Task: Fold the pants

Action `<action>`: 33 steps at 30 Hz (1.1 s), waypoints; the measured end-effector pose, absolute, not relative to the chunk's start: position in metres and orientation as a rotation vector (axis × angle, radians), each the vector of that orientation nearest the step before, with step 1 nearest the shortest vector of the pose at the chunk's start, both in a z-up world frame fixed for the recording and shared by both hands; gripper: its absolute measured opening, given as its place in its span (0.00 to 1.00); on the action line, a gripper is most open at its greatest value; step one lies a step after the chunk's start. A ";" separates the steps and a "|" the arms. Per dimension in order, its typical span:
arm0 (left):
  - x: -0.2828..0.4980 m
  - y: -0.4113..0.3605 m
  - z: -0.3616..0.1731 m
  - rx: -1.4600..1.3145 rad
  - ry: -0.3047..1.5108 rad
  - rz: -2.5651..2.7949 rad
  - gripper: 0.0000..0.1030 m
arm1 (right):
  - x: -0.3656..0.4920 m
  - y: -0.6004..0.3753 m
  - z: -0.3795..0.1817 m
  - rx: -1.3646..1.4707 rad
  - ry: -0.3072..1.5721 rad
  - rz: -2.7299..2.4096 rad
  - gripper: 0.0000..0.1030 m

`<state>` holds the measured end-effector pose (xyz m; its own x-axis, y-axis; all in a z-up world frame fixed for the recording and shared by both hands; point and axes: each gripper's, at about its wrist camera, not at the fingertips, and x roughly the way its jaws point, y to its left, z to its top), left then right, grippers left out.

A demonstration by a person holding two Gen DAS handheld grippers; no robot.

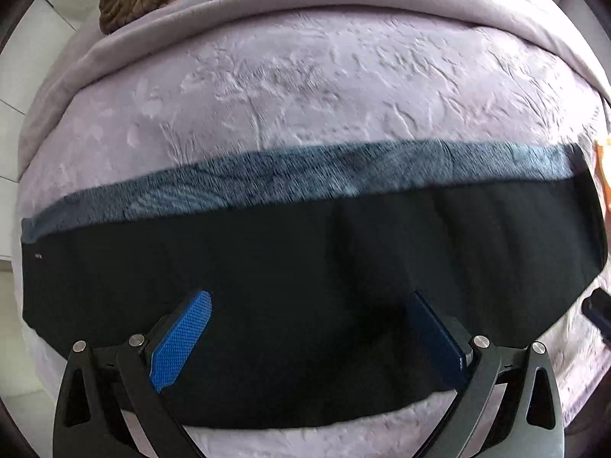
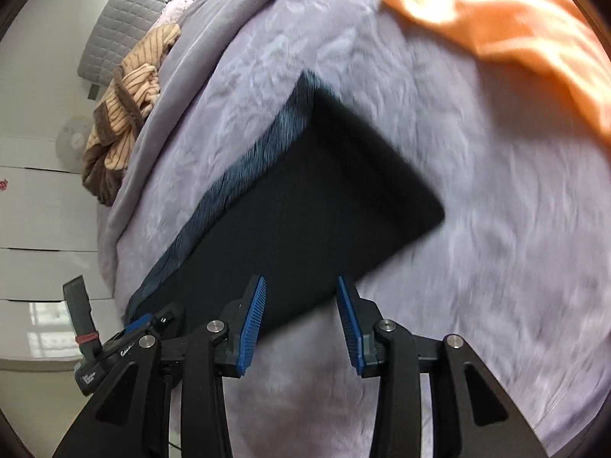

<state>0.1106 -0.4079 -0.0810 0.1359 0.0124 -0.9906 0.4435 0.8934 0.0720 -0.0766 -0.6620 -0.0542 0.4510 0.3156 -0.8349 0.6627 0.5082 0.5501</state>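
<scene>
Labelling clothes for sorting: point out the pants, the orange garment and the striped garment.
pants (image 2: pixel 324 206): right wrist view, middle of the dark top layer.
orange garment (image 2: pixel 496 26): right wrist view, its middle.
striped garment (image 2: pixel 126 95): right wrist view, its striped middle.

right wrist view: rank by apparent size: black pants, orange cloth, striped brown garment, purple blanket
1. purple blanket, fills most of the frame
2. black pants
3. orange cloth, cut off by the frame edge, so its rank against the pants is unsure
4. striped brown garment, farther away, so it looks small
</scene>
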 end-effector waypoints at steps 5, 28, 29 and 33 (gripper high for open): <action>0.084 -0.410 -0.083 0.393 1.426 -0.324 1.00 | -0.093 -0.649 -0.063 1.113 1.155 -0.260 0.41; 0.034 -0.478 -0.081 0.452 1.424 -0.410 1.00 | -0.106 -0.661 -0.068 1.175 1.074 -0.249 0.51; 0.043 -0.481 -0.085 0.452 1.423 -0.413 1.00 | -0.105 -0.663 -0.068 1.181 1.063 -0.254 0.51; 0.040 -0.500 -0.094 0.451 1.422 -0.418 1.00 | -0.107 -0.669 -0.071 1.205 1.030 -0.271 0.51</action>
